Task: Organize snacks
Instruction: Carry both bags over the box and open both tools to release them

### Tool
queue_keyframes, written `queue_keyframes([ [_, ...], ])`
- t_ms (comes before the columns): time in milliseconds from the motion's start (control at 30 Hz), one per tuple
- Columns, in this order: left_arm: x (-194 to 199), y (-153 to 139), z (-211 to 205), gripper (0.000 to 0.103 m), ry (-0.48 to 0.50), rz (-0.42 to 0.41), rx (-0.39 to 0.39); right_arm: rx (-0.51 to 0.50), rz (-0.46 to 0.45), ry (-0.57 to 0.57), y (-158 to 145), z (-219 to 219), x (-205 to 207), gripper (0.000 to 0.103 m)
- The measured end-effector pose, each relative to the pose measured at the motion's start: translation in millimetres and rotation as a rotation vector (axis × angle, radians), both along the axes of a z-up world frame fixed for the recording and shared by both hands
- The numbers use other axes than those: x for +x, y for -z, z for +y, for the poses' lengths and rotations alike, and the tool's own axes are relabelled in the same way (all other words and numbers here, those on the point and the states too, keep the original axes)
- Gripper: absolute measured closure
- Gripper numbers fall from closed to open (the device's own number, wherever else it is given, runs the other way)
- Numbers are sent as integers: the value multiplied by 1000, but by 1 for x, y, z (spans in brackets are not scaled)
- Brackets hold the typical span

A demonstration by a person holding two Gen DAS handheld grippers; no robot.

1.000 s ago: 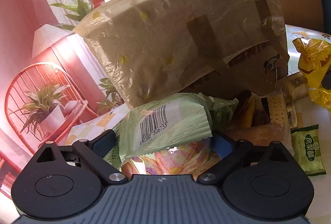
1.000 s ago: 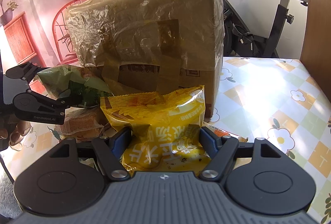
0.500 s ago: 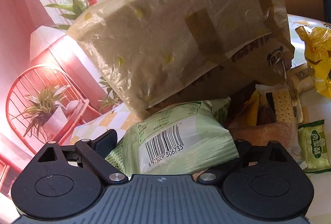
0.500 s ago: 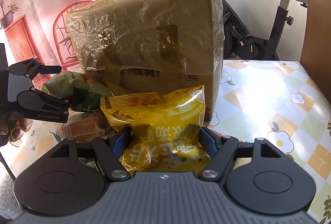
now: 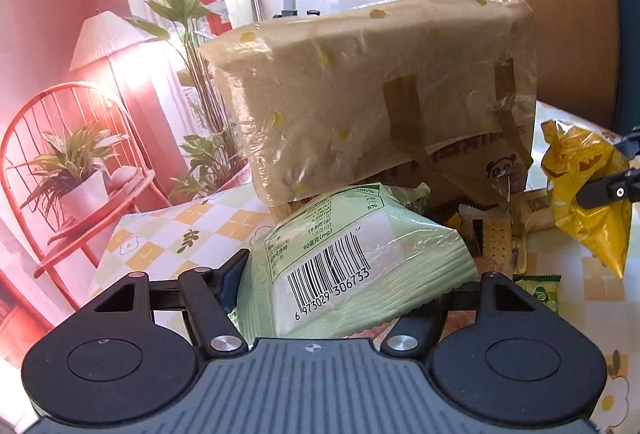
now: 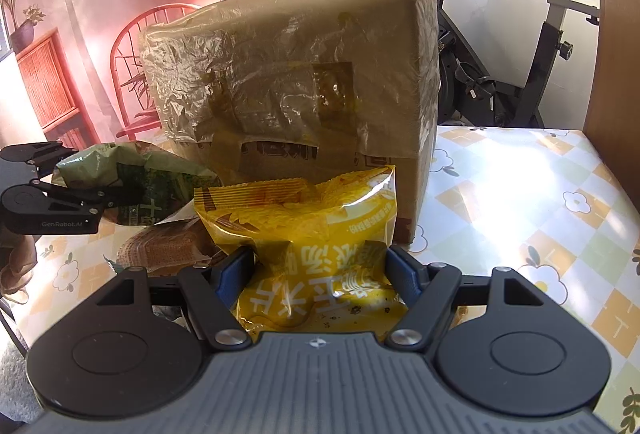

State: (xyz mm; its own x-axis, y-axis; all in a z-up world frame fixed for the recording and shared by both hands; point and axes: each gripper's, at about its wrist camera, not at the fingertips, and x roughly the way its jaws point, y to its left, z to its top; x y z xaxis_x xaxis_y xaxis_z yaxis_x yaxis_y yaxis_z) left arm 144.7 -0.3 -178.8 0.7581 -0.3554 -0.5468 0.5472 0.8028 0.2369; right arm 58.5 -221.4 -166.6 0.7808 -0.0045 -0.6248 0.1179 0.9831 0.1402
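Observation:
My left gripper (image 5: 344, 274) is shut on a pale green snack bag (image 5: 344, 258) with a barcode and holds it above the table, in front of the big cardboard box (image 5: 360, 101) wrapped in plastic. The bag also shows in the right wrist view (image 6: 136, 177), held by the left gripper (image 6: 100, 193). My right gripper (image 6: 320, 266) is shut on a yellow snack bag (image 6: 304, 218), held in front of the box (image 6: 288, 81). The yellow bag also shows at the right of the left wrist view (image 5: 584, 185).
Loose snacks lie at the box's foot: a cracker pack (image 5: 496, 238), a small green packet (image 5: 540, 290), a brown wrapped cake (image 6: 164, 246). The checked floral tablecloth (image 6: 520, 193) runs right. A wooden panel (image 6: 620, 33) stands at far right. An exercise bike (image 6: 520, 53) stands behind.
My left gripper has risen and tilted with the green bag, so the box top and the room behind now show. The right gripper has barely moved with the yellow bag.

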Motion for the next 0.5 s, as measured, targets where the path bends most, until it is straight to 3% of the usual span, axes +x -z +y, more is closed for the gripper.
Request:
queue_keyframes([
  [233,-27,-36,25,32,-88,-40,-139,-7,-55,-34,-15,8,0,29],
  [500,-33,-101,27,32,-106,-160,-270,-36,-186,-90,-64,15,5,29],
])
